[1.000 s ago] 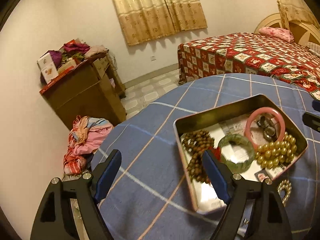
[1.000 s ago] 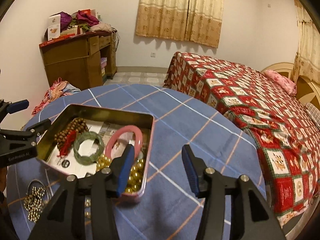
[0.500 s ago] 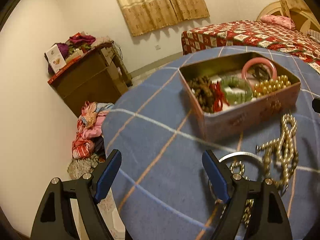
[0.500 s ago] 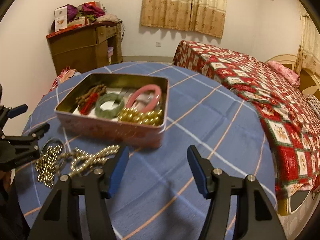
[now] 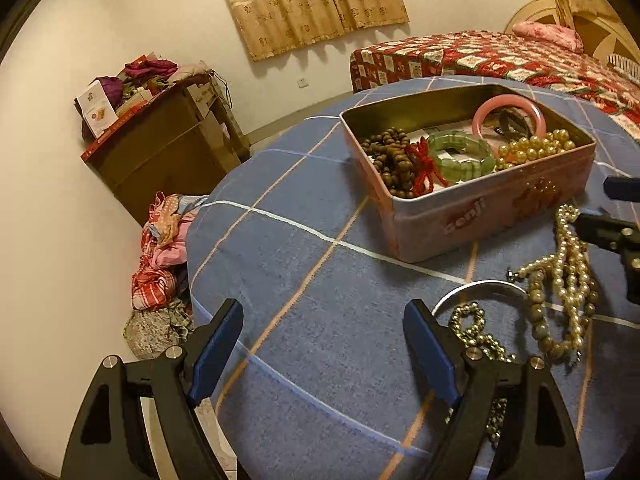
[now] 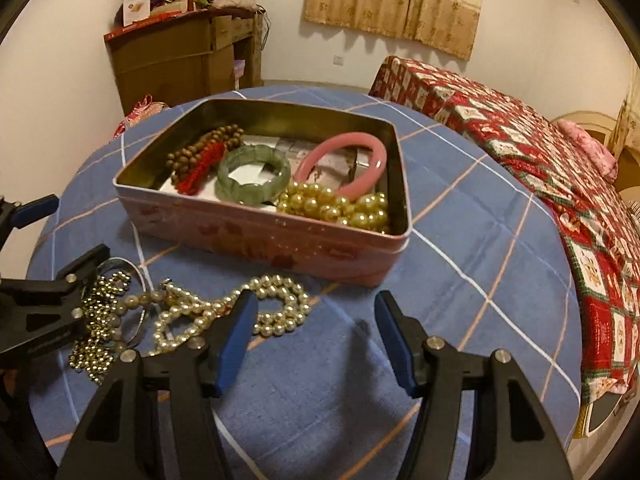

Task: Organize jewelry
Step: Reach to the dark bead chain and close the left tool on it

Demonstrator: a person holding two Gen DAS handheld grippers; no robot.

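A pink tin box [image 6: 264,236] stands on the blue checked table [image 6: 460,248]. It holds a pink bangle [image 6: 348,166], a green stone bracelet [image 6: 254,176], brown wooden beads [image 6: 204,146] with a red tassel, and gold pearls [image 6: 340,206]. In front of the box lie a white pearl necklace [image 6: 224,312], a gold bead chain [image 6: 96,320] and a thin silver bangle [image 5: 476,290]. My left gripper [image 5: 324,344] is open and empty, low over the table left of the loose pieces. My right gripper [image 6: 316,340] is open and empty, just right of the pearl necklace [image 5: 568,264].
A wooden cabinet [image 6: 180,64] piled with clothes stands by the wall. A bed with a red patterned cover [image 6: 560,168] is on the right. Clothes [image 5: 164,248] lie on the floor beside the table. The round table's edge runs close under both grippers.
Both grippers have dropped from above the box to low over the table in front of it. The loose necklaces have come into view. Both stay open.
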